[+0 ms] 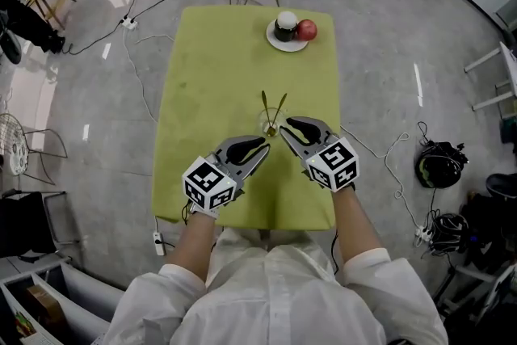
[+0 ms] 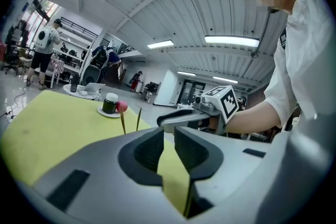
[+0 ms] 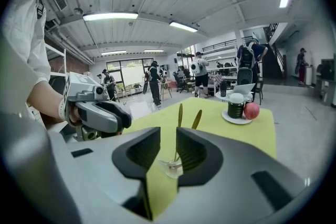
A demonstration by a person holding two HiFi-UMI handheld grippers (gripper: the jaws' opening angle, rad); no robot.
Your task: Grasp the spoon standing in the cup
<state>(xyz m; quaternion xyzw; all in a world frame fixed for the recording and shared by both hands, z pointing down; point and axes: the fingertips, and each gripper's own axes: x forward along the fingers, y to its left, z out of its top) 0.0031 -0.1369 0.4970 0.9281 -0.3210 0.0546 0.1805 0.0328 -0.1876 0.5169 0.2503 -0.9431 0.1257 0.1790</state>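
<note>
Clear glass cup (image 1: 271, 126), slim golden spoon (image 1: 264, 104), lime cloth (image 1: 210, 61). Left gripper (image 1: 264, 151) and right gripper (image 1: 284, 128): ribbed jaws apart, both empty.

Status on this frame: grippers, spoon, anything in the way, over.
Left gripper open, empty. Right gripper open, cup just beyond its jaws, ungripped. Two handles upright in cup, untouched. Plate, jar, apple at far end, clear of path.

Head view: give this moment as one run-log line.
phase: pre-grasp | right gripper: open, cup just ahead, nothing held | left gripper: open, empty | spoon: standing in cup beside second utensil, ungrasped
</note>
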